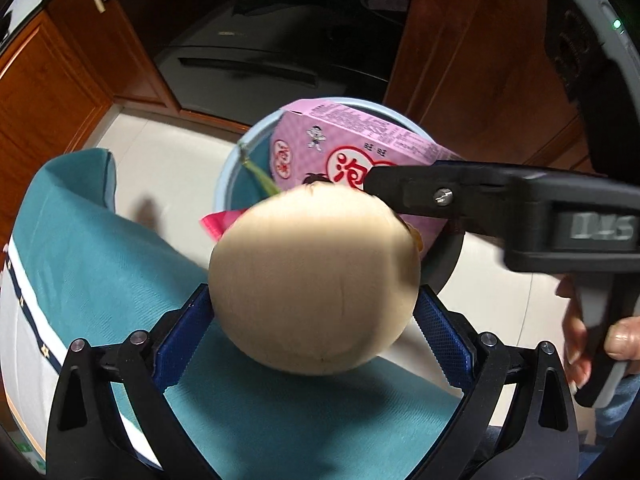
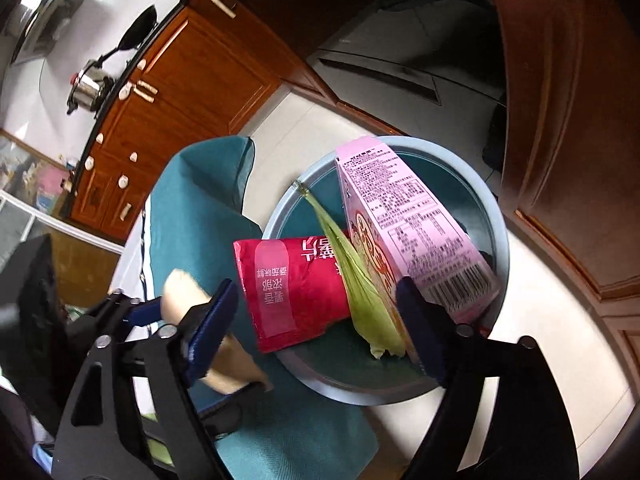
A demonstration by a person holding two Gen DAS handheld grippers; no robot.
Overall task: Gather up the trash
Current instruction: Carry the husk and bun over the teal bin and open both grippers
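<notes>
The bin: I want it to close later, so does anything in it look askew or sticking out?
Yes. The pink box stands tilted on end, its top above the bin rim. The red snack bag hangs out over the near rim, and a green husk lies draped across it.

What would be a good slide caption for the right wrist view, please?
Open right gripper above a blue bin holding a pink box, red snack bag and green husk.

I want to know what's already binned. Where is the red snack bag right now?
In the right wrist view the red snack bag lies tilted inside the blue bin, its left end sticking out over the rim, left of the green husk and pink box.
</notes>
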